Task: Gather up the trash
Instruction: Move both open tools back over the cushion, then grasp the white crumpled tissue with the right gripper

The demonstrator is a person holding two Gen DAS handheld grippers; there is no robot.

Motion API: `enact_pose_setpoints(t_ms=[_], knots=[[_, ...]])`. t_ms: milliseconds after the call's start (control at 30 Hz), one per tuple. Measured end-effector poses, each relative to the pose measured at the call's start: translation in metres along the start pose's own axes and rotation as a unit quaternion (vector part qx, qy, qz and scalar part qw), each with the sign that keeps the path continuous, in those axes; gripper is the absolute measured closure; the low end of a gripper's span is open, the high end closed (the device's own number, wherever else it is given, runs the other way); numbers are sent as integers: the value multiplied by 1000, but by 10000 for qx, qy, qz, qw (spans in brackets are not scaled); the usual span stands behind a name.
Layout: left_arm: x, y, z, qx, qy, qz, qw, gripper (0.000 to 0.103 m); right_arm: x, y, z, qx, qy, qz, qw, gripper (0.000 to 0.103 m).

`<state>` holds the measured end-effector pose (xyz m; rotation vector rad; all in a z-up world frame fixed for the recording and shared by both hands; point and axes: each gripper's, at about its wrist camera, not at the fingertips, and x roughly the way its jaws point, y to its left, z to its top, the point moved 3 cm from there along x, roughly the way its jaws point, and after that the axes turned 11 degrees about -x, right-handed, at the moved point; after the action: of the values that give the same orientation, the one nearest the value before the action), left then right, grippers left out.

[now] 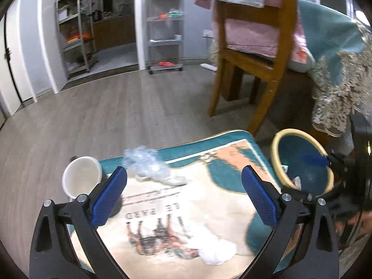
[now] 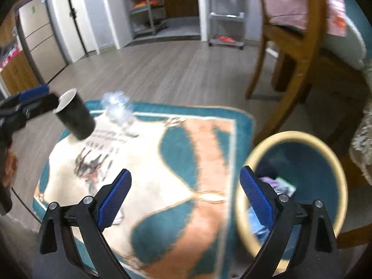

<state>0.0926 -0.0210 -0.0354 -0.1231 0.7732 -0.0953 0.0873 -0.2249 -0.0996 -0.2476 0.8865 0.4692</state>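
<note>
The trash lies on a teal and peach rug: a black paper cup on its side at the rug's far left edge, crumpled clear plastic just beside it, and a white wad nearer the camera. A blue bin with a cream rim stands at the rug's right edge by a wooden chair, with scraps already inside. The left gripper and right gripper both hang over the rug, jaws wide apart and empty.
</note>
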Motion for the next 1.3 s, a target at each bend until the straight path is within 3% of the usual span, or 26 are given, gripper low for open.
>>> enact_pose_setpoints(t_ms=[367,767,833,1000,1133,1300], knots=[[10,55,1,-437,115,416,9981,6,38,87,-9,-653,293,258,9971,9],[14,79,-1,-606,191,555,9964,6,73,128,-30,-1076,947,541,9882,12],[15,79,-1,-599,192,552,9965,6,77,133,-32,-1139,1056,639,9858,31],[17,79,0,-588,201,551,9965,6,85,141,-42,-1284,1329,853,9791,61],[19,75,0,-548,206,547,9968,6,81,139,-38,-1218,1284,956,9796,84],[20,72,-1,-548,214,533,9968,6,71,129,-25,-1113,1072,896,9839,87]])
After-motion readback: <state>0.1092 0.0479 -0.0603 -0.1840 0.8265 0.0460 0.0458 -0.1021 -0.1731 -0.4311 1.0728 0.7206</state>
